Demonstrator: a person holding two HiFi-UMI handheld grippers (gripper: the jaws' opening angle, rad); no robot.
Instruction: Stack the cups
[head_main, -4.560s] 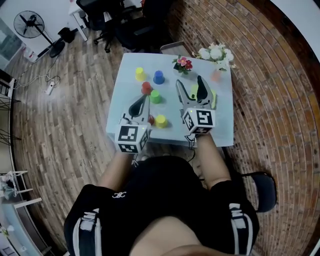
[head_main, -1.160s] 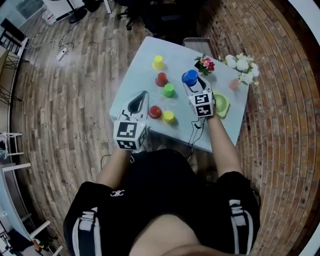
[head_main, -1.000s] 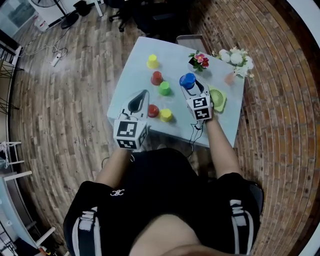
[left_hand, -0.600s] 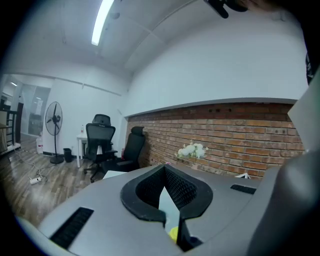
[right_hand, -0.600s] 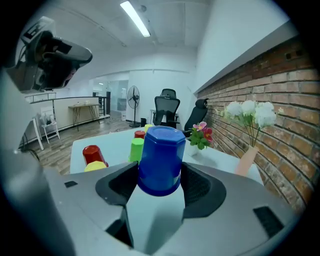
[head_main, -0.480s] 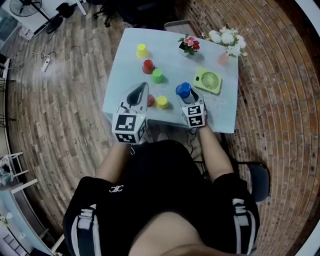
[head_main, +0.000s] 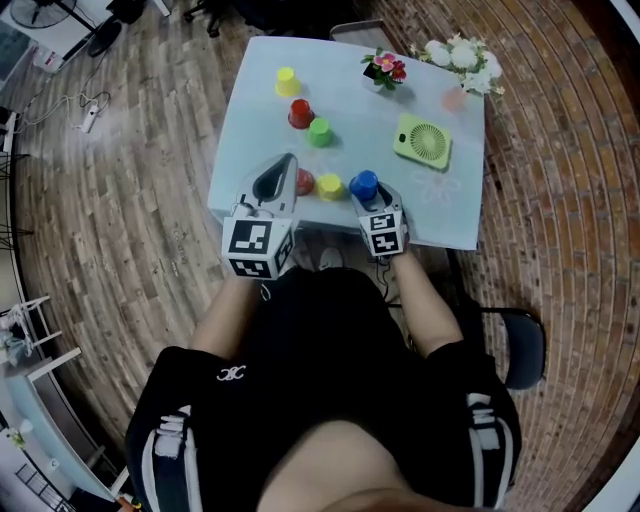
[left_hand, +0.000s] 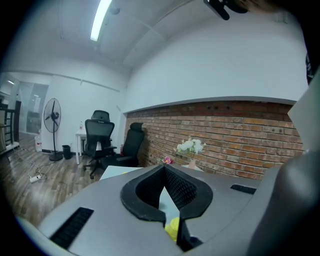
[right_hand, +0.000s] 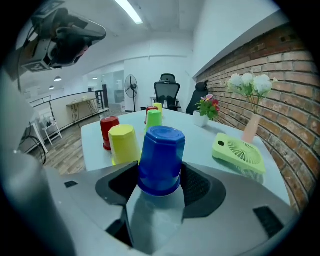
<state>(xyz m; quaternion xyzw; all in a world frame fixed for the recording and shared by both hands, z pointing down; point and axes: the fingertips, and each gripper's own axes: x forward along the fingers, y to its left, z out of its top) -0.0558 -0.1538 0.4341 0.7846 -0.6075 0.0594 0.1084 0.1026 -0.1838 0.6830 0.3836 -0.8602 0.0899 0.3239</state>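
Observation:
My right gripper (head_main: 364, 192) (right_hand: 160, 172) is shut on an upside-down blue cup (head_main: 363, 184) (right_hand: 161, 159), low over the near part of the table. Just left of it stands an upside-down yellow cup (head_main: 330, 186) (right_hand: 123, 144), then a red cup (head_main: 304, 182) (right_hand: 110, 131). Farther back are a green cup (head_main: 320, 131) (right_hand: 153, 120), another red cup (head_main: 300, 113) and another yellow cup (head_main: 287, 80). My left gripper (head_main: 289, 163) (left_hand: 164, 169) hovers shut and empty by the near red cup. Between its jaws a bit of yellow cup (left_hand: 172, 227) shows.
The light blue table (head_main: 440, 205) also carries a green fan (head_main: 422, 140) (right_hand: 238, 151), a potted flower (head_main: 384, 68) (right_hand: 208, 107) and white flowers in a pink vase (head_main: 455, 60) (right_hand: 250, 100). Office chairs stand beyond the far edge, and a brick wall runs along the right.
My right gripper has carried the blue cup from the back of the table, near the potted flower, down and toward the near edge beside the yellow cup. The left gripper has hardly moved.

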